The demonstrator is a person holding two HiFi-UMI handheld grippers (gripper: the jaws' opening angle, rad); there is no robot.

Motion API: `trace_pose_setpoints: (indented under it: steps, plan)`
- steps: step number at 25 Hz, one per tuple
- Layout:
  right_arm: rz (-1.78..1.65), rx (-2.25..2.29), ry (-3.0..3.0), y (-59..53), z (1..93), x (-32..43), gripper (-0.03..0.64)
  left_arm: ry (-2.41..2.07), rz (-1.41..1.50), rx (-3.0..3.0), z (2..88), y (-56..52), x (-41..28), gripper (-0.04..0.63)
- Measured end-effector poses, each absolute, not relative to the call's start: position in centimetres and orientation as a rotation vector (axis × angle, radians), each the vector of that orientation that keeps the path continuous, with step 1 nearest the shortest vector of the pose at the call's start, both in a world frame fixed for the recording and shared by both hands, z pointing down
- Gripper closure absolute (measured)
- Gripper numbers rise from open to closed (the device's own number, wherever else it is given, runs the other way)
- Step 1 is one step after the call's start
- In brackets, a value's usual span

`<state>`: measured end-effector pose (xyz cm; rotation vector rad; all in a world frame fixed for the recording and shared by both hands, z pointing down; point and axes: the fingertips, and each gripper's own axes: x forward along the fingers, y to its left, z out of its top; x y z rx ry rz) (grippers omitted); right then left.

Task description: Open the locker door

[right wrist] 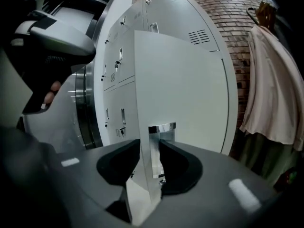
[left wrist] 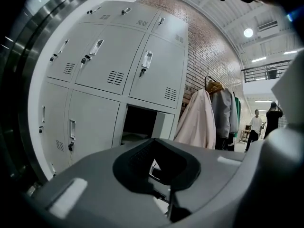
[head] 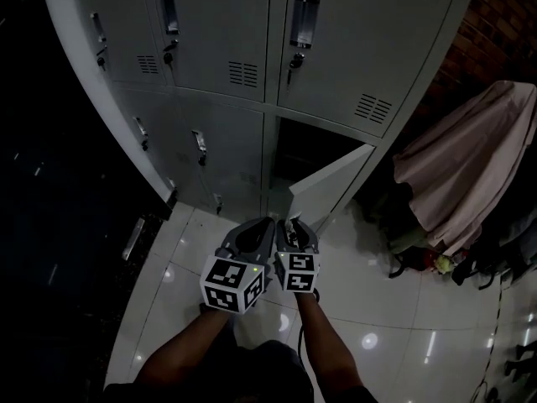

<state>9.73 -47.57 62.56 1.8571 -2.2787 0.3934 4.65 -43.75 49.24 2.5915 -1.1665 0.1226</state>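
Right arm: the forearm (head: 331,351) is reaching forward from the near edge, the right gripper (head: 294,227) tipping slightly down at the free edge of the locker door (head: 331,183).
Right jaws: they are clamping the door's edge, one pad on each face, right at the chrome handle (right wrist: 161,127).
Left arm: the forearm (head: 189,351) is stretching alongside, the left gripper (head: 252,235) sitting just beside the right one, on its left, short of the lockers.
Left jaws: they are resting together and holding nothing.
Task's thing: the door is in the lower row, right column of the grey locker bank (head: 218,32). It is standing ajar, swung out toward the near side, with the dark compartment (head: 315,145) showing behind it.
Markings: black-and-white square markers are showing on each gripper's cube.
Surroundings: a pale coat (head: 466,162) is hanging right of the lockers by the brick wall (head: 503,23). The glossy tiled floor (head: 394,309) is reflecting lights. Two people (left wrist: 256,125) are standing far off.
In the way: the coat is hanging near the hinge side, apart from the door.
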Motion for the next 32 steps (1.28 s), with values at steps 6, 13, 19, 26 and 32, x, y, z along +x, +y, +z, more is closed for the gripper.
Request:
trace_pose_setpoints:
  steps: [6,13,19,26,32]
  plan:
    - [0.392,1.836,-2.257,-44.5,62.7,11.4,0.492,-1.17,0.107,2.576,49.3,-41.0,5.7,0.589]
    - [0.388,1.817,-2.218,-42.2,62.9,13.3,0.491,-1.177,0.094,2.56,49.3,-39.2,6.7,0.589]
    - [0.391,1.801,-2.201,-41.4,63.0,14.3,0.486,-1.167,0.078,2.579,48.8,-38.0,8.2,0.589]
    - [0.321,1.772,-2.14,-40.0,62.3,15.3,0.471,-1.178,0.077,2.586,48.2,-36.0,9.1,0.589]
    - [0.291,1.76,-2.197,-37.4,59.7,15.4,0.465,-1.226,0.067,2.567,46.8,-33.6,8.9,0.589]
